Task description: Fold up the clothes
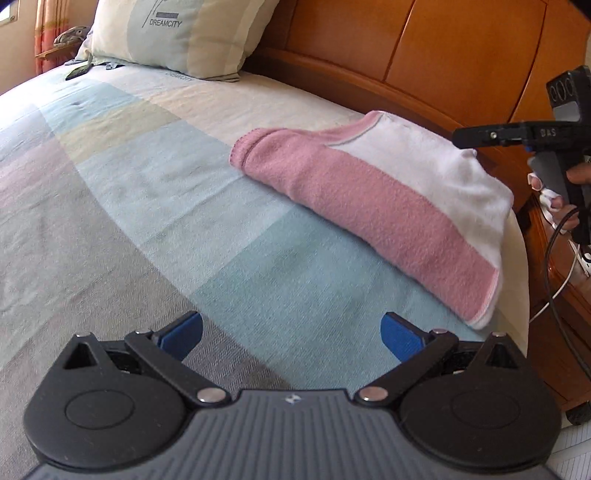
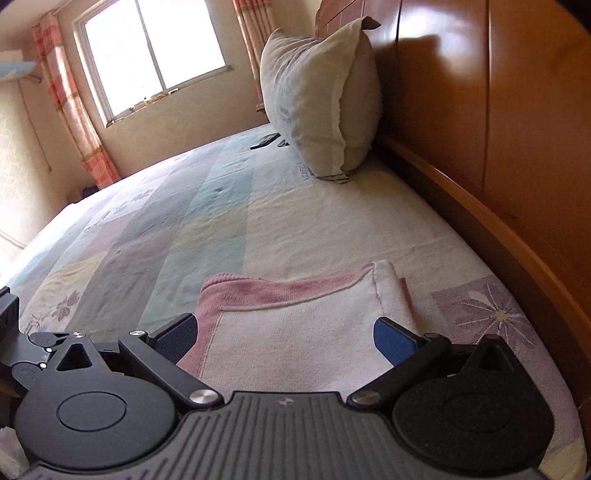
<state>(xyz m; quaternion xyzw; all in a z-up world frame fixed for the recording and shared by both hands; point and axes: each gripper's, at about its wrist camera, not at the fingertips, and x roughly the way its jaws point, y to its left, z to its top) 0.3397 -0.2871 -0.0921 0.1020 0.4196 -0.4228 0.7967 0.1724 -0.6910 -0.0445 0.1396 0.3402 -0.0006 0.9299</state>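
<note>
A patchwork-covered bed carries a folded pink-and-white garment and a pillow.

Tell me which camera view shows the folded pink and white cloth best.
The left wrist view: the whole folded cloth lies in sight on the bed. In the right wrist view the open right gripper hides its near edge.

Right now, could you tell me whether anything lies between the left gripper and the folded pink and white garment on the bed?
Nothing visible does. The left gripper is open over bare bedspread, and only flat cover lies between it and the garment. The pillow sits far off by the headboard.
</note>
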